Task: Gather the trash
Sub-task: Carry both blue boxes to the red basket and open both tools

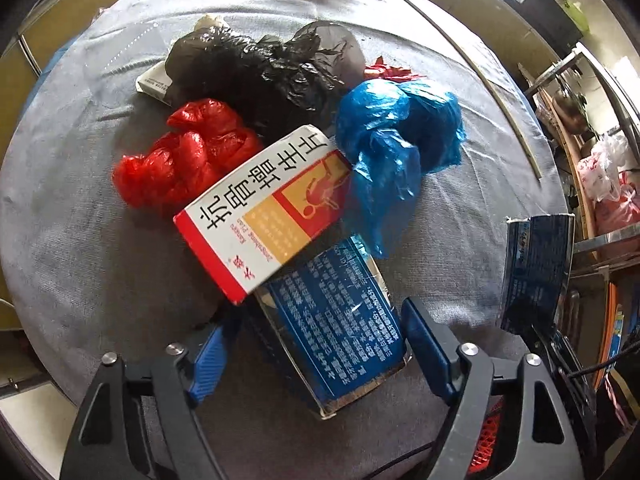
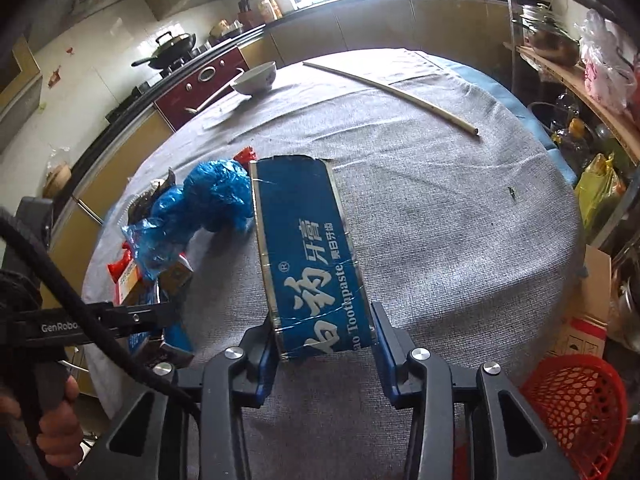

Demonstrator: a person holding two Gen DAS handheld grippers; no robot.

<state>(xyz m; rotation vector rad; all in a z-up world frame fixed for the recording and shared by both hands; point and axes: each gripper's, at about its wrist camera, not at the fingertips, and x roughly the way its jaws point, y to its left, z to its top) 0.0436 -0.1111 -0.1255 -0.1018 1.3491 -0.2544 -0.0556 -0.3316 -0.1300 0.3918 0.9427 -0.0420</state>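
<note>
A pile of trash lies on the grey tablecloth (image 1: 80,240): a black bag (image 1: 256,76), a red bag (image 1: 180,156), a blue bag (image 1: 396,140), a red-and-white medicine box (image 1: 264,208) and a blue box (image 1: 336,328). My left gripper (image 1: 312,340) is open, its fingers on either side of the blue box. My right gripper (image 2: 324,344) is shut on a blue toothpaste box (image 2: 308,248) and holds it above the table; this box also shows in the left wrist view (image 1: 536,268). The blue bag (image 2: 208,200) lies to its left.
A red mesh basket (image 2: 576,412) sits below the table edge at the right. A white bowl (image 2: 256,78) and a long pale stick (image 2: 396,92) lie at the far side of the table. Shelves with bags and pots stand at the right.
</note>
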